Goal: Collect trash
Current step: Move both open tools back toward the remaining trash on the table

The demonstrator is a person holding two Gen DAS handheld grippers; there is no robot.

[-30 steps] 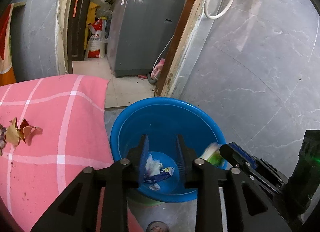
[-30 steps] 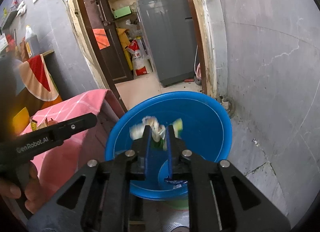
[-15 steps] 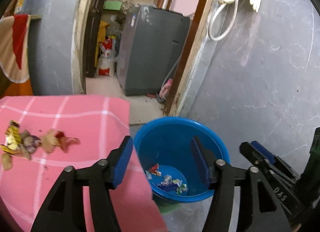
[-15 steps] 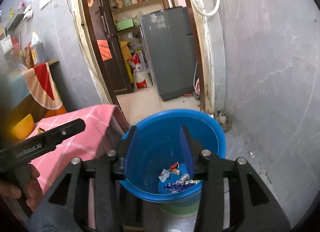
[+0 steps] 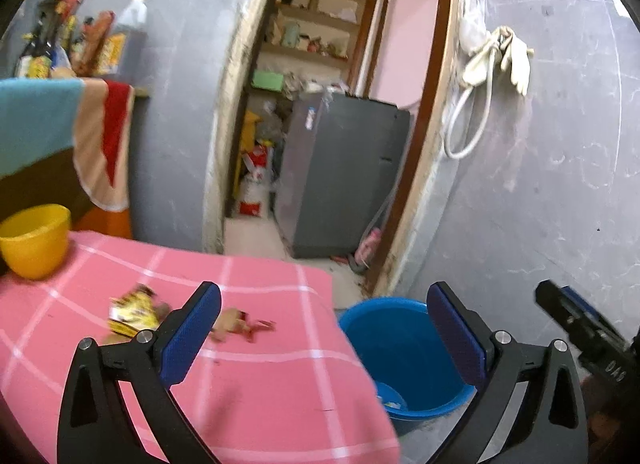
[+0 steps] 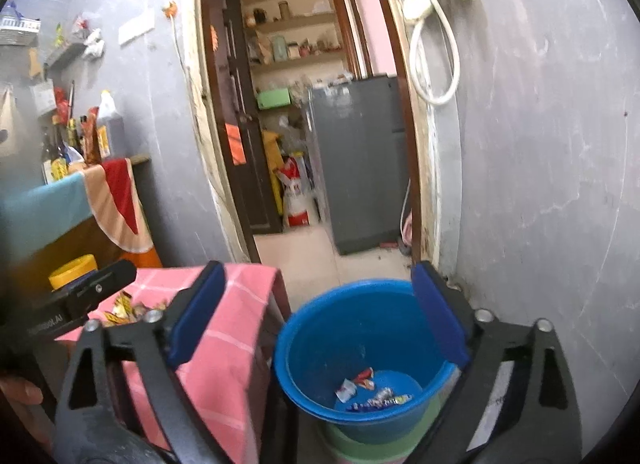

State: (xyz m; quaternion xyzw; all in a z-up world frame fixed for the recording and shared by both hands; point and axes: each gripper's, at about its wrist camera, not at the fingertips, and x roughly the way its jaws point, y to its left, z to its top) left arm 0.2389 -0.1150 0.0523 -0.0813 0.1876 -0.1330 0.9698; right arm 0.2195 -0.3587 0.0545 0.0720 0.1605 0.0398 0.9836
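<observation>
A blue bucket [image 5: 404, 348] stands on the floor by the right edge of the pink checked table [image 5: 260, 384]. It also shows in the right wrist view [image 6: 360, 328], with several wrappers [image 6: 368, 388] at its bottom. A yellow wrapper [image 5: 132, 314] and small brown and red scraps [image 5: 240, 326] lie on the cloth. My left gripper [image 5: 324, 328] is open and empty above the table's right edge. My right gripper [image 6: 320, 320] is open and empty above and left of the bucket.
A yellow bowl [image 5: 34, 240] sits at the table's far left. A grey wall [image 5: 560, 184] rises right of the bucket. A doorway behind leads to a grey appliance [image 5: 340, 172]. A shelf with bottles [image 6: 76, 140] and a draped cloth stand at the left.
Both grippers opened wide and drew up and back from the bucket. The trash my right gripper held now lies in the bucket. My left view swung left over the table.
</observation>
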